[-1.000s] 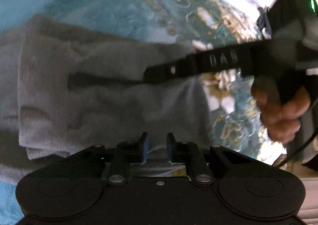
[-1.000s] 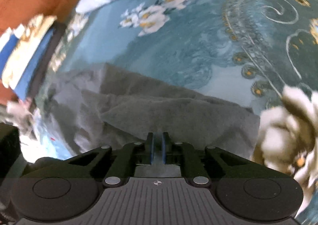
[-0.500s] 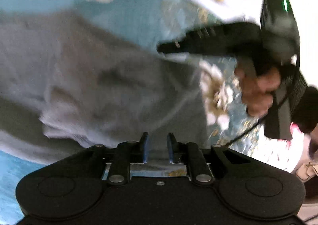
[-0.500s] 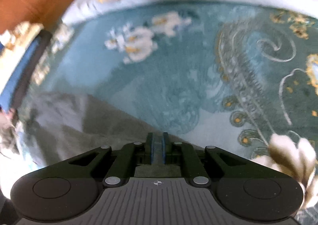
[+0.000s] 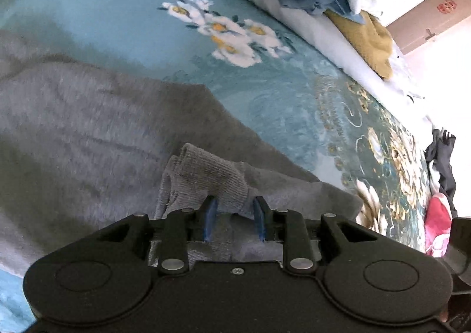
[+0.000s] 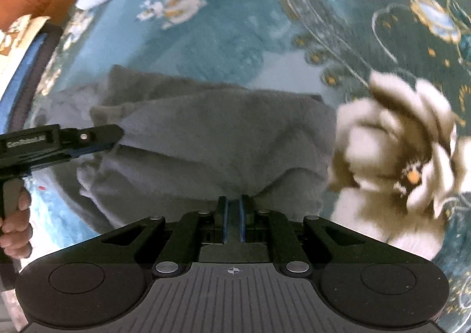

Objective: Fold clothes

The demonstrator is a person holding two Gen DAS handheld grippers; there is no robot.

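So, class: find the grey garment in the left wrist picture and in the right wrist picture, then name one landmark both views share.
Left wrist: the grey garment fills the left and centre, its ribbed cuff between the left gripper fingers.
Right wrist: it lies across the middle, a fold pinched in the right gripper.
Shared landmark: the white flower cluster on the teal blanket, beyond the garment.

Your gray sweater (image 5: 88,132) runs off the left edge of the left wrist view, its ribbed cuff (image 5: 206,180) partly hidden behind the left gripper (image 5: 234,212), while the big flower (image 6: 397,156) and bedspread (image 6: 235,38) smear into blur.
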